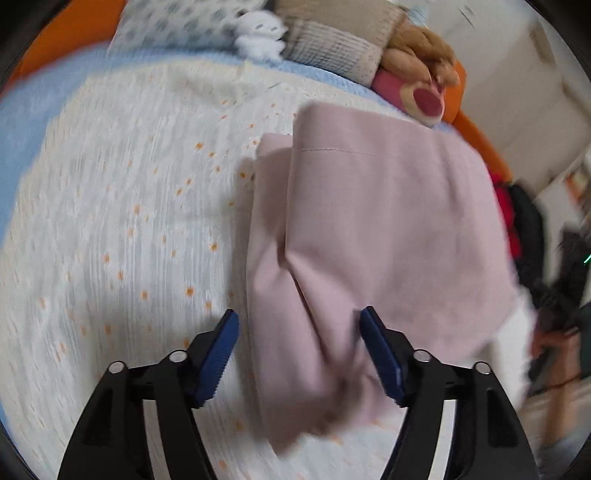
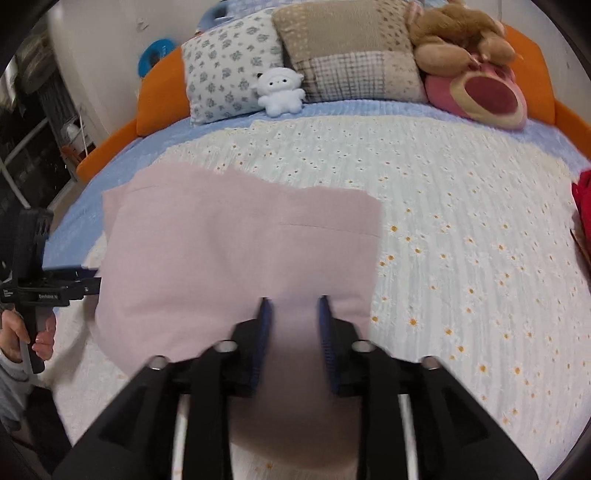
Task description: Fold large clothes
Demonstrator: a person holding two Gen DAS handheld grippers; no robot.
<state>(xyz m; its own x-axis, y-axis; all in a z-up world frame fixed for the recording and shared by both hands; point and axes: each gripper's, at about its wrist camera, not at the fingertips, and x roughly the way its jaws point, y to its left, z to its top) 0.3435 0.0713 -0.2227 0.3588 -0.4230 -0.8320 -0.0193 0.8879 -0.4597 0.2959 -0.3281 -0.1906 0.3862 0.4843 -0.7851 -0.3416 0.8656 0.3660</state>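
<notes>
pink garment [image 2: 236, 254] folded into a rough rectangle, lying flat on white daisy-print coverlet [image 2: 461, 258] over light blue bedsheet [image 2: 110, 173]; sits left of bed centre in right wrist view, near edge of bed.

left gripper [image 1: 299, 325]: jaws apart, blue pads [image 1: 218, 354] either side of the garment's near left corner, no pad pressing on cloth; holding nothing. near corner of cloth blurred.

right gripper [image 2: 293, 314]: jaws partly apart, garment's near edge between the pads [image 2: 325, 332], blurred there; pads not seen to press on it, nothing gripped.

far end of bed: floral pillow [image 2: 229, 66], patchwork pillow [image 2: 351, 48], small white plush [image 2: 280, 92], brown plush [image 2: 458, 33] on top of pink plush bear [image 2: 480, 96]. orange bed frame [image 2: 159, 99] around mattress. red cloth [image 2: 583, 199] at right edge.

left hand [image 2: 40, 339] visible at left, gripping handle of left gripper.
</notes>
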